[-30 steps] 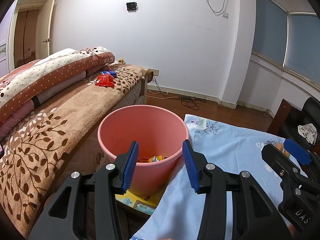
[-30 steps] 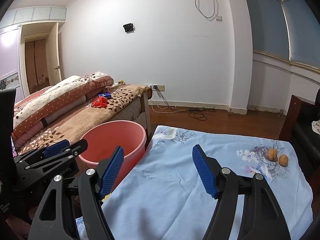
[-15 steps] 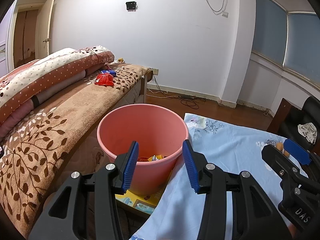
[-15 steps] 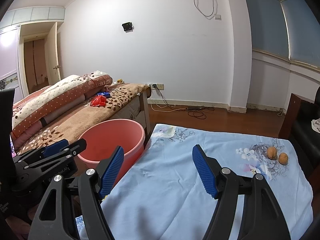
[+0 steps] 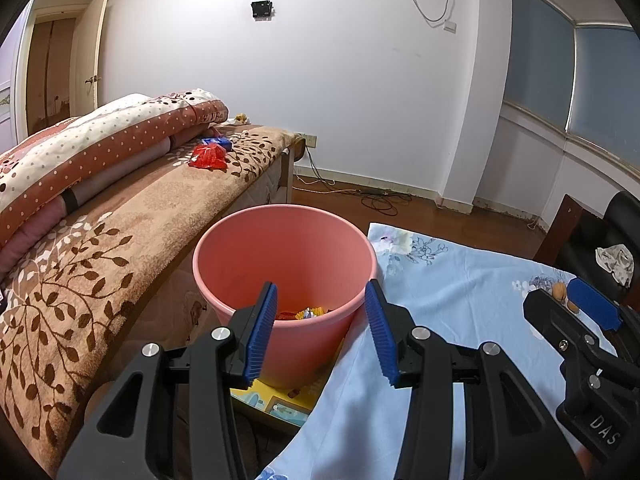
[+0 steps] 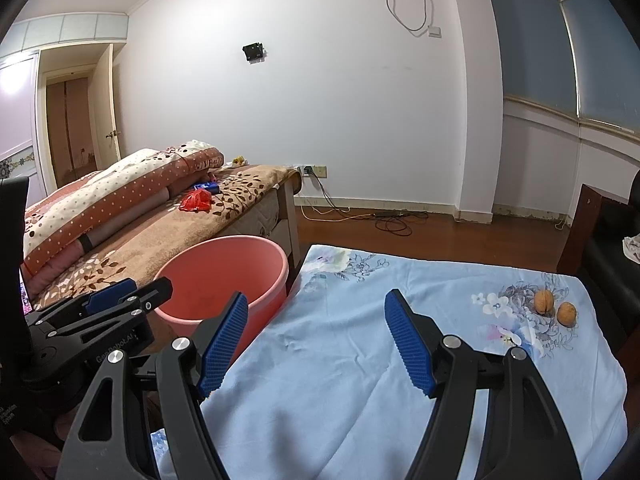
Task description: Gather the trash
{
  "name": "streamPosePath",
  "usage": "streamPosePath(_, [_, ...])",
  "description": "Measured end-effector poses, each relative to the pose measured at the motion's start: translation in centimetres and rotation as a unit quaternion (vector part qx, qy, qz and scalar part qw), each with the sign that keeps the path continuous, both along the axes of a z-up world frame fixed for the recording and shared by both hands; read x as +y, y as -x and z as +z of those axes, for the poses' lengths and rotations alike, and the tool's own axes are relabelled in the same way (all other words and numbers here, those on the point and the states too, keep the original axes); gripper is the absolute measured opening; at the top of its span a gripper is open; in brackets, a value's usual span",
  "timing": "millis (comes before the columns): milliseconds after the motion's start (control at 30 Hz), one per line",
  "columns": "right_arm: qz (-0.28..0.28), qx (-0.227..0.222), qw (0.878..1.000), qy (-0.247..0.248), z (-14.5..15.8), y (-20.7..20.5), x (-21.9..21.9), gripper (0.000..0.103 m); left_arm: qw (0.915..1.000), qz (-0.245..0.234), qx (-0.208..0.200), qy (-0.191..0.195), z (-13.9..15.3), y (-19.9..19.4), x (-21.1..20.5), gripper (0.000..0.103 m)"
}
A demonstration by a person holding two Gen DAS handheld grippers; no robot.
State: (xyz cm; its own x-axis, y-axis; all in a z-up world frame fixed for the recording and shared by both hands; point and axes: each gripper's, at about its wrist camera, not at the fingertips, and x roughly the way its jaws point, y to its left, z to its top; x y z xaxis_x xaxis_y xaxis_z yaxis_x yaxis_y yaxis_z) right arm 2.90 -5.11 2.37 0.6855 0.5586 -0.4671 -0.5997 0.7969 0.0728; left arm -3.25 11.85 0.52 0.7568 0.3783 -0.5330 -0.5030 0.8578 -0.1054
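Observation:
A pink bin (image 5: 280, 248) stands between the bed and the blue-clothed table; it also shows in the right wrist view (image 6: 224, 268). Several wrappers (image 5: 306, 313) lie at its bottom. My left gripper (image 5: 320, 332) is open and empty, just above the bin's near rim. My right gripper (image 6: 320, 344) is open and empty over the blue floral cloth (image 6: 360, 360). A red wrapper (image 5: 208, 157) and a blue wrapper (image 5: 217, 142) lie on the bed; both show in the right wrist view, red (image 6: 196, 202) and blue (image 6: 206, 187). Two walnuts (image 6: 555, 307) sit on the cloth at the right.
The bed has a brown leaf-pattern blanket (image 5: 100, 264) and a rolled dotted quilt (image 5: 100, 148). Cables (image 5: 376, 200) lie on the wooden floor by the wall. A black chair with a crumpled cloth (image 5: 614, 258) stands at the right. A yellow box (image 5: 280, 398) lies under the bin.
Both grippers have risen and drawn back a little; the bin and table sit slightly lower in view. Both stay open and empty.

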Motion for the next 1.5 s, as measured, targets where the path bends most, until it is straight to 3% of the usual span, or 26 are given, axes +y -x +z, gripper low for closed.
streamPosePath(1500, [-0.008, 0.013, 1.0, -0.002, -1.1, -0.5, -0.5, 0.07, 0.9998, -0.009, 0.016, 0.002, -1.0, -0.6, -0.1, 0.046])
